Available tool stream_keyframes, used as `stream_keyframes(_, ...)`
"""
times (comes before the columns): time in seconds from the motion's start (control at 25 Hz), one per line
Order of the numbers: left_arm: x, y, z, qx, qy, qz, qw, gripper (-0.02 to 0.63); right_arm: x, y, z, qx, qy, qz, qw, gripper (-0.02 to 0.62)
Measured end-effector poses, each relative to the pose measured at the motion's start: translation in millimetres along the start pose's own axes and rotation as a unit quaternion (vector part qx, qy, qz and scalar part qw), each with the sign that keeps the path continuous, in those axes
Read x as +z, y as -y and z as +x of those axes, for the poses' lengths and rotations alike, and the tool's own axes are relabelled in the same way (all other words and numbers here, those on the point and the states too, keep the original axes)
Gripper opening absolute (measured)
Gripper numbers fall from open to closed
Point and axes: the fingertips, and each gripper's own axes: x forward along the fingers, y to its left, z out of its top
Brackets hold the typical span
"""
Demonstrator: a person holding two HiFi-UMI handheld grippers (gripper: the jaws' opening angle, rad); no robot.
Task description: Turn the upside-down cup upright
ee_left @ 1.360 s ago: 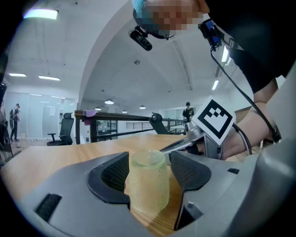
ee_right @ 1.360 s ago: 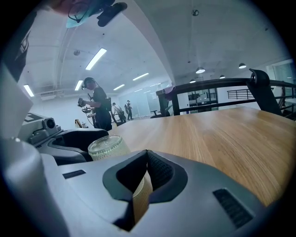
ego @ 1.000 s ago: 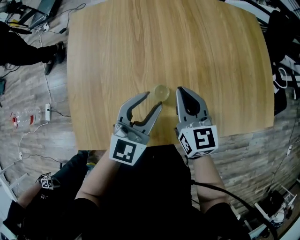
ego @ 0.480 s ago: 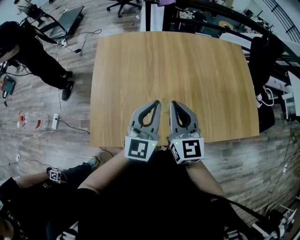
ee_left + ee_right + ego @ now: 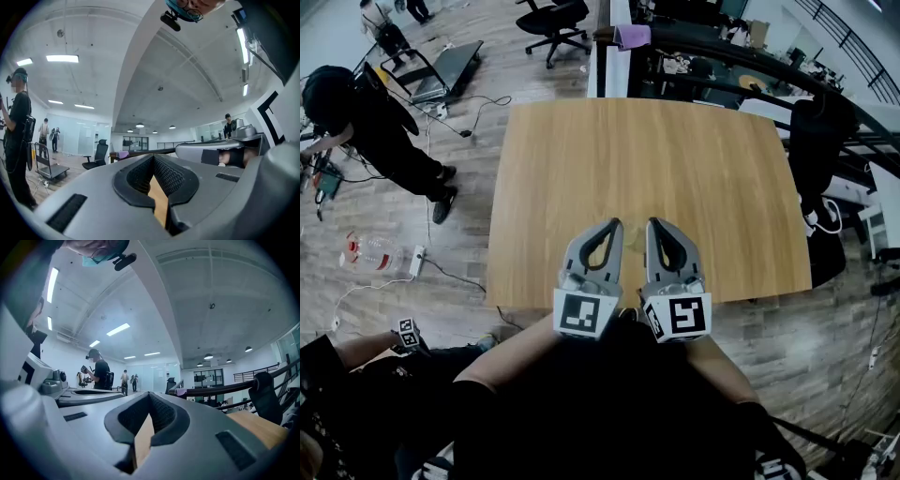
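Note:
Both grippers are held up side by side over the near edge of the wooden table [image 5: 581, 169], pointing away from me. My left gripper [image 5: 615, 225] is shut with nothing between its jaws, and the left gripper view shows its tips [image 5: 153, 157] closed against the room beyond. My right gripper [image 5: 655, 223] is shut and empty too, its tips [image 5: 150, 394] meeting in the right gripper view. Only a faint pale-yellow sliver of the translucent cup [image 5: 634, 236] shows on the table in the gap between the grippers. I cannot tell which way up it stands.
A person in black [image 5: 375, 131] stands on the floor to the left of the table. An office chair [image 5: 555, 21] is beyond the far edge and a dark chair [image 5: 816, 141] at the right. A bottle [image 5: 370, 251] and cables lie on the floor at left.
The left jaws went from open to shut. Both grippers rose toward my head and drew together, covering most of the cup. The view now takes in more of the room.

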Motion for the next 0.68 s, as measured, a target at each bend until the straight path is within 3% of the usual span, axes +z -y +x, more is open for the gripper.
stream_keyframes(0.68, 0.6, -3.5, 10.1, 0.011, -0.014, 0.009, 0.9998, 0.008, 2.4, 7.2, 3.5, -0.002, 0.008, 0.003, 1.000, 0.014)
